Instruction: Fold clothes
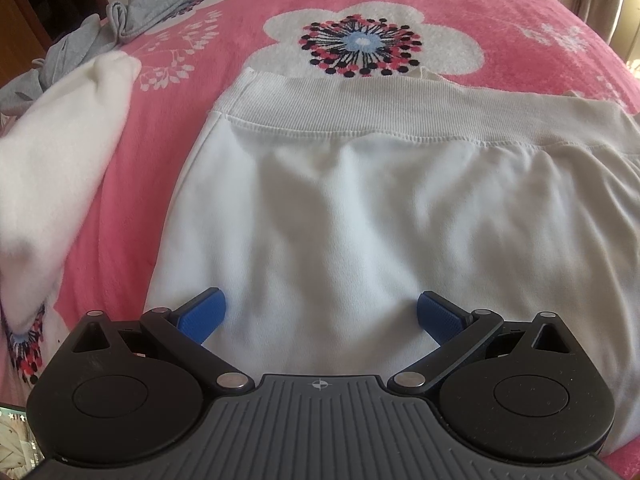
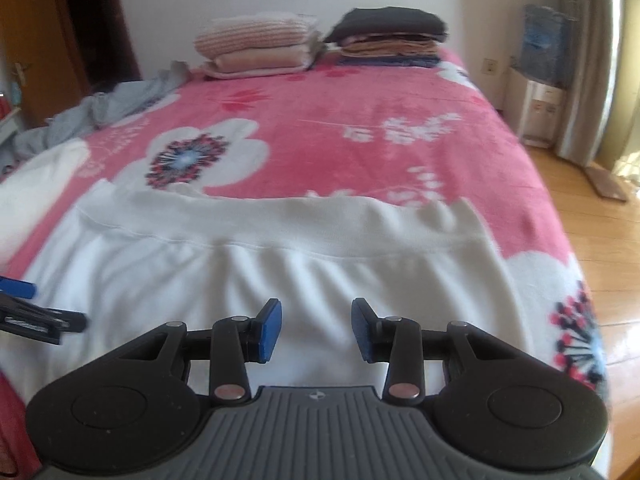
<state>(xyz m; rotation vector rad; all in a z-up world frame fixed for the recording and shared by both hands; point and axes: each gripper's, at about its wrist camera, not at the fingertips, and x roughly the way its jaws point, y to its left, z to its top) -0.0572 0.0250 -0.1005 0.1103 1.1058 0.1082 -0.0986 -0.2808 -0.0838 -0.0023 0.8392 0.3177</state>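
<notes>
Your left tool (image 1: 320,312) sits nearest, blue pads (image 1: 202,314) spread wide apart, nothing between them, hovering low over the white garment (image 1: 360,208). Cannot tell from the left wrist view if the pads touch the cloth.

Your right tool (image 2: 316,330) is also apart, narrower gap, pads (image 2: 269,330) empty, over the same white garment (image 2: 248,280) near its right half. Left tool shows at the left edge of the right wrist view (image 2: 24,312), just beside the garment's left side.

White garment lies flat on the bed, body toward you, ribbed hem band (image 1: 400,108) on the far side, running left to right. Light wrinkles below the band. A bit of cloth pokes out past the band's far edge at right.

White sleeve (image 1: 60,152) lies out to the left, apart from the body, pink showing between them, its cuffed end pointing away from you.

Pink floral blanket (image 1: 500,12) covers the bed; big white flower print sits just beyond the hem band.

Grey garment (image 1: 160,4) is crumpled at the far left edge of the bed, beyond the sleeve.

Far end, by the wall: two folded stacks side by side, pink-and-beige stack (image 2: 256,46) left, dark-topped stack (image 2: 390,38) right.

Wood floor (image 2: 592,216) and curtain (image 2: 588,60) on the right of the bed.
</notes>
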